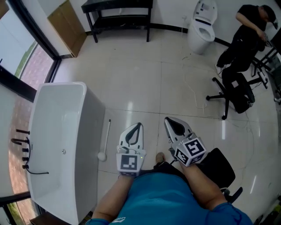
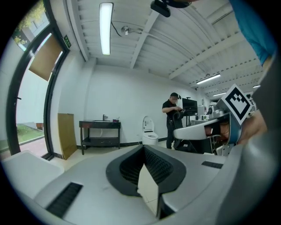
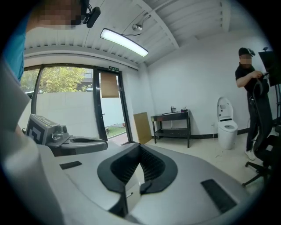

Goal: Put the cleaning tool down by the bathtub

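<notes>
The cleaning tool (image 1: 105, 139), a thin white stick with a round white head, lies on the tiled floor close beside the white bathtub (image 1: 52, 132). No gripper touches it. My left gripper (image 1: 138, 125) is held above the floor just right of the tool, jaws shut and empty. My right gripper (image 1: 167, 119) hovers further right, also shut with nothing in it. In the left gripper view the left gripper (image 2: 143, 147) points level across the room, its jaws meeting at the tip. The right gripper (image 3: 139, 145) points likewise in its own view. Neither gripper view shows the tool.
A toilet (image 1: 203, 26) and a black bench (image 1: 118, 13) stand at the far wall. A person (image 1: 248, 35) stands by an office chair (image 1: 235, 90) at the right. A black seat (image 1: 218, 166) is close behind my right arm. Black taps (image 1: 22, 145) edge the tub.
</notes>
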{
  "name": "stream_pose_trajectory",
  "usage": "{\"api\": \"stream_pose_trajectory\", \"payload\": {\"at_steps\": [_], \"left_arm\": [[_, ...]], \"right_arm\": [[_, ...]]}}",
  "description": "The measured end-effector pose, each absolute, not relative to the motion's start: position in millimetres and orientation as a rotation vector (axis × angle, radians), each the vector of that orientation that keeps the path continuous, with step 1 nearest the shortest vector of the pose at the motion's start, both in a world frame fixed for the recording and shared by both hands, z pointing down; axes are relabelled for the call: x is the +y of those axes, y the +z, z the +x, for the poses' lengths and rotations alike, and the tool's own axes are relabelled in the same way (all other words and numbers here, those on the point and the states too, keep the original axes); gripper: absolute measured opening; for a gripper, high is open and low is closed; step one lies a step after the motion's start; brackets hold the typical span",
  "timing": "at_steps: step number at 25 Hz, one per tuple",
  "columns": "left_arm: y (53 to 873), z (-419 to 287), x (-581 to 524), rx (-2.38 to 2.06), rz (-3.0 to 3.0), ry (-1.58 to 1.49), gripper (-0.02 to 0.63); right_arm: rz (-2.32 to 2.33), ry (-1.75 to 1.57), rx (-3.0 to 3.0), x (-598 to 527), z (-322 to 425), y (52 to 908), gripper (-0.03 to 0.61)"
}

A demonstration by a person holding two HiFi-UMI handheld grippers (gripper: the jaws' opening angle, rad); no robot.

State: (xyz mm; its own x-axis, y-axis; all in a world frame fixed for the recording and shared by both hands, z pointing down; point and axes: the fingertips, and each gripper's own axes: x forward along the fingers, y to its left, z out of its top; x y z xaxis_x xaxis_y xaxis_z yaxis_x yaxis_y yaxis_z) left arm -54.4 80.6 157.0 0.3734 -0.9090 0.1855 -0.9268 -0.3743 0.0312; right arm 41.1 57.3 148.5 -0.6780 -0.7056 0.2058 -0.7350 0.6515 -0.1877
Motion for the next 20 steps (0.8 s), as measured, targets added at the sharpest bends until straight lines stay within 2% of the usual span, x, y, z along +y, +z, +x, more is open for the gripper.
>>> {"api": "stream_pose_trajectory", "payload": {"at_steps": [11, 20], "left_arm": [[132, 55, 81, -1.509, 2.655, 0.206, 0.0], [135, 114, 94, -1.353, 2.768, 0.261, 0.0]], "right_arm": [[1.435, 0.34, -2.774, 75, 157, 113, 0.002], [1.483, 0.351, -2.693, 90, 205, 123, 0.002]]}}
